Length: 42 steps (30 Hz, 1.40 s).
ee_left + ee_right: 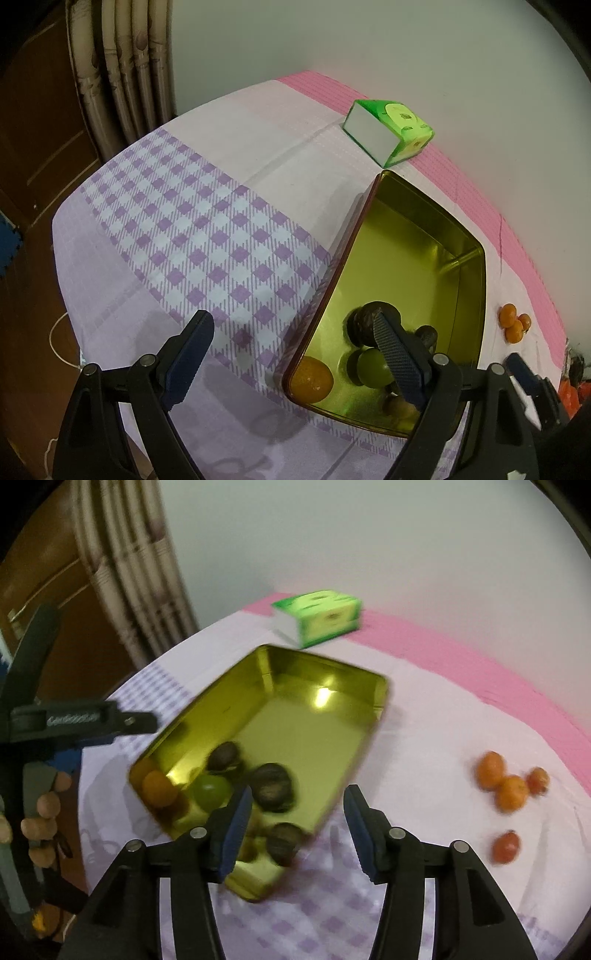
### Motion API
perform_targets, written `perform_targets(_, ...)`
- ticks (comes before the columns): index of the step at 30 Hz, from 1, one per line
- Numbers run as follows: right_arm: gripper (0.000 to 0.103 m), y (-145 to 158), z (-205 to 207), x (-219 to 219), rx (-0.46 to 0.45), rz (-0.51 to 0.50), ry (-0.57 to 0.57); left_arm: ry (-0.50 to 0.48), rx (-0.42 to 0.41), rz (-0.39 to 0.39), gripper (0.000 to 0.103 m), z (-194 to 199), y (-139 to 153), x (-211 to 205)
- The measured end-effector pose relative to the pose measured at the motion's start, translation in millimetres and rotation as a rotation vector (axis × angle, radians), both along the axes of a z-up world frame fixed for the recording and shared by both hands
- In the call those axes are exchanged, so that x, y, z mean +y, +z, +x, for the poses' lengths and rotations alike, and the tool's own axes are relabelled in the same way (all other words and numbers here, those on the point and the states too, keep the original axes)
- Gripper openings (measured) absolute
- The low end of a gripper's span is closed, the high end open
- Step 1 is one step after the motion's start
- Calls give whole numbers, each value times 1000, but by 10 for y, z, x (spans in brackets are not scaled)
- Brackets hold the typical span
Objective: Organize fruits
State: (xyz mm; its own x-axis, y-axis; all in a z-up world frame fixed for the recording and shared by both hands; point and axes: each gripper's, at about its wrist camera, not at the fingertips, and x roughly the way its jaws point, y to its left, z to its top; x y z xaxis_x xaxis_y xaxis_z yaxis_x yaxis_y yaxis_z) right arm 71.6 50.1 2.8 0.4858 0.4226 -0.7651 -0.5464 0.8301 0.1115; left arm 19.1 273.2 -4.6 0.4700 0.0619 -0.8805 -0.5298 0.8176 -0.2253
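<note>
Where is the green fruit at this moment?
The green fruit lies inside the gold tin at its near end, between an orange fruit and a dark fruit; both views show it.

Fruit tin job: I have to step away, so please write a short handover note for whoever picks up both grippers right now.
Left gripper: open, empty, straddling the near left wall of the gold tin.
Right gripper: open, empty, over the tin's near right edge.
In the tin, bunched at the near end: an orange fruit, a green fruit and several dark brown fruits.
Left to do: four small orange fruits lie on the cloth right of the tin; the right gripper is nearer.
The green tissue box sits at the back, beyond the tin.
</note>
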Motion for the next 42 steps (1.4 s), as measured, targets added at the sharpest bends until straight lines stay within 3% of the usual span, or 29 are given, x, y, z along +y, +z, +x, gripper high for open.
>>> perform_targets(11, 53, -239, 338, -1067, 4, -64, -292, -94, -13, 86, 86, 42, 76, -231)
perform_targets(16, 53, -385, 430, -1384, 30, -65, -368, -100, -6, 93, 86, 50, 65, -249)
perform_targets(28, 53, -660, 512, -1410, 21, -101, -394, -118, 2, 108, 86, 61, 44, -308)
perform_targets(34, 52, -745, 537, -1371, -7, -133, -406, -142, 1, 152, 86, 66, 48, -386)
perform_targets(42, 32, -826, 544, -1393, -5, -104, -393, -158, 10, 208, 86, 75, 35, -458)
